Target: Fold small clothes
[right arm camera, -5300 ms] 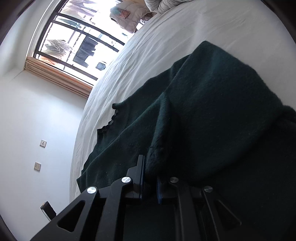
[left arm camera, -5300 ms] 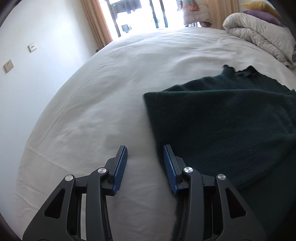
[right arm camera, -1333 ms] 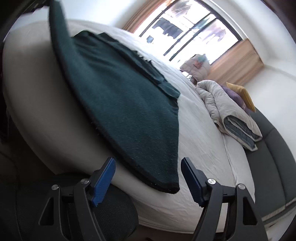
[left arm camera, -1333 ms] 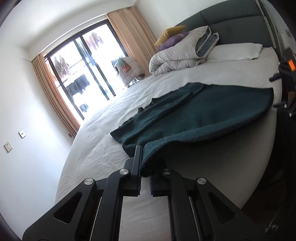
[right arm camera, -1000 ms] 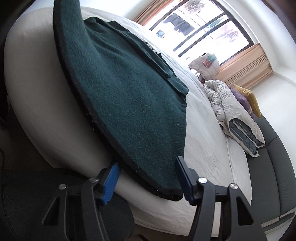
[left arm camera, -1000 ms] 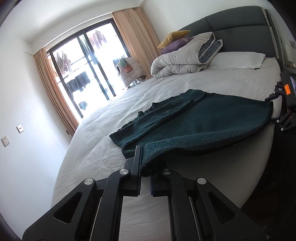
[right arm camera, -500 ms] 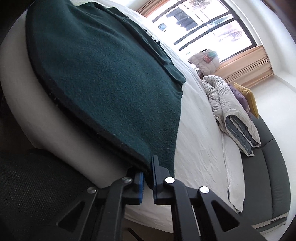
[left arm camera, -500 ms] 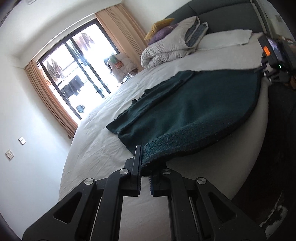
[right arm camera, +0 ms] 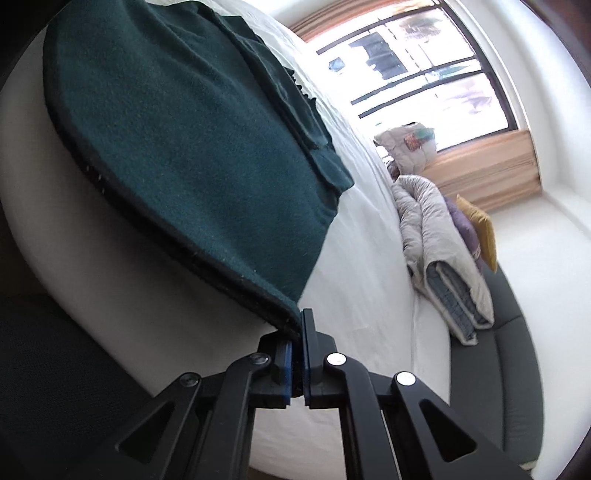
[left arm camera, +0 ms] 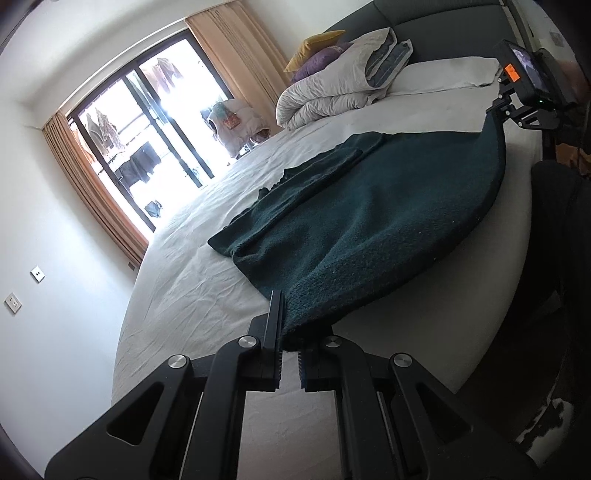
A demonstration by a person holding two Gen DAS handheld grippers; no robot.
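Now each hand-held gripper, left (left arm camera: 290, 325) and right (right arm camera: 297, 332), is clamped on a corner of the green garment (left arm camera: 369, 221).

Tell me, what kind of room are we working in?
A bedroom, most likely: a wide bed with a dark headboard, a folded duvet with pillows, and a curtained balcony door.

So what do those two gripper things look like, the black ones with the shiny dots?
Each gripper is matte black plastic with two flat, straight fingers on angular linkage arms with triangular cut-outs. Round silver bolts mark the pivots. The left gripper and right gripper both have blue ribbed pads on the inner faces of their fingers. Seen from the left wrist, the right one carries a black box with an orange sticker and a small screen.
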